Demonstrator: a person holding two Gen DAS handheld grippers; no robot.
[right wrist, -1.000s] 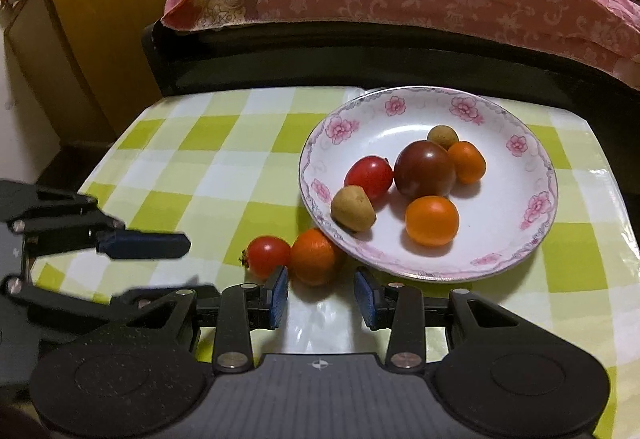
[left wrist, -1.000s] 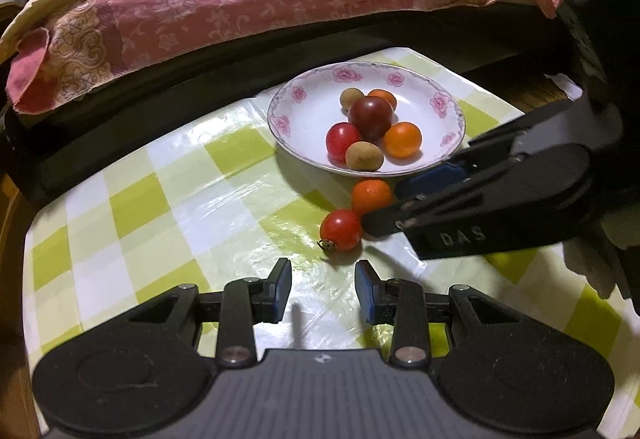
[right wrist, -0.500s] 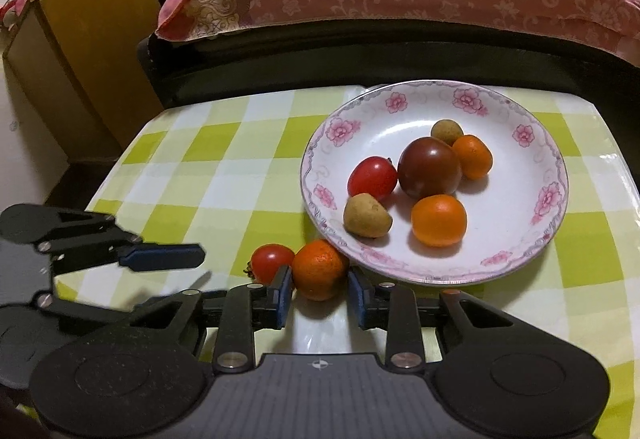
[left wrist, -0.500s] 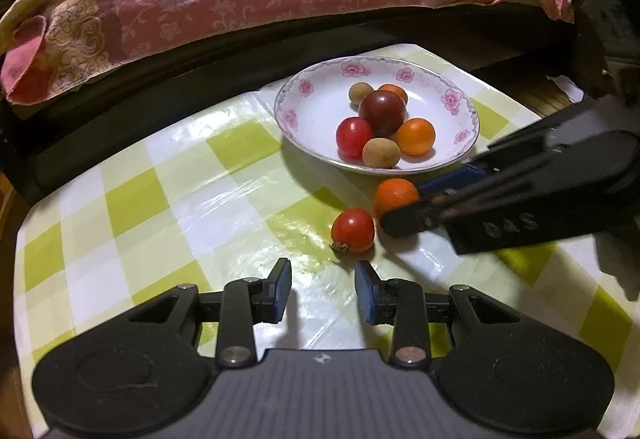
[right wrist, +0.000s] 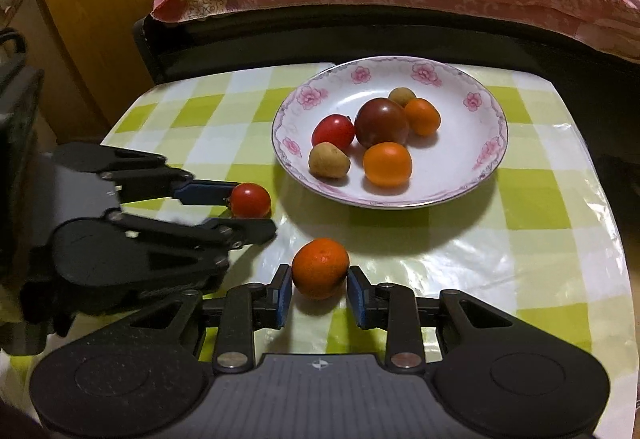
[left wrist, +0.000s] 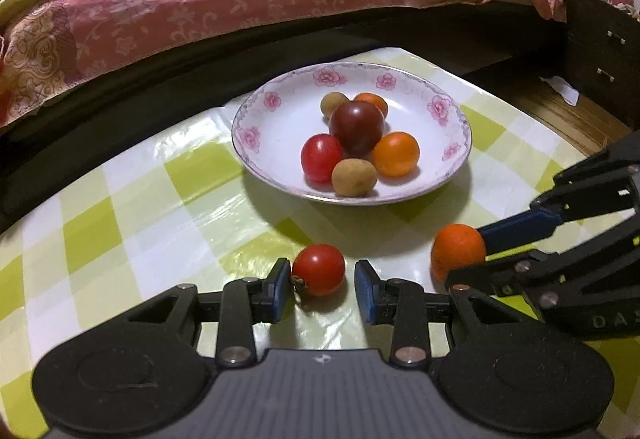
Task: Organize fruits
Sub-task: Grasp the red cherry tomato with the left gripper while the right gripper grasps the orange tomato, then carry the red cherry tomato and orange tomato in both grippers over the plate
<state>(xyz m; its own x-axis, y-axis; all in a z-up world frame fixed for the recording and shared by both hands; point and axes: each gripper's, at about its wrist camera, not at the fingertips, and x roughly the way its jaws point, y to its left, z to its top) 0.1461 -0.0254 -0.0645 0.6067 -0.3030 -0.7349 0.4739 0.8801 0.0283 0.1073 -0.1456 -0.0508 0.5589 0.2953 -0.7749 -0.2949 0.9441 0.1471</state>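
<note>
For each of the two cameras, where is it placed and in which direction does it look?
Left wrist: on the left gripper, low over the table, facing the red tomato, plate and bed; the right gripper enters from the right.
Right wrist: on the right gripper, facing the orange fruit and plate; the left gripper enters from the left.
Shared: plate, both loose fruits, checked tablecloth.

Two low fisheye views are taken from the table's near edge, facing the bed. The floral plate (left wrist: 256,121) (right wrist: 490,153) is shared by both. Each gripper is seen close in the other's view.
</note>
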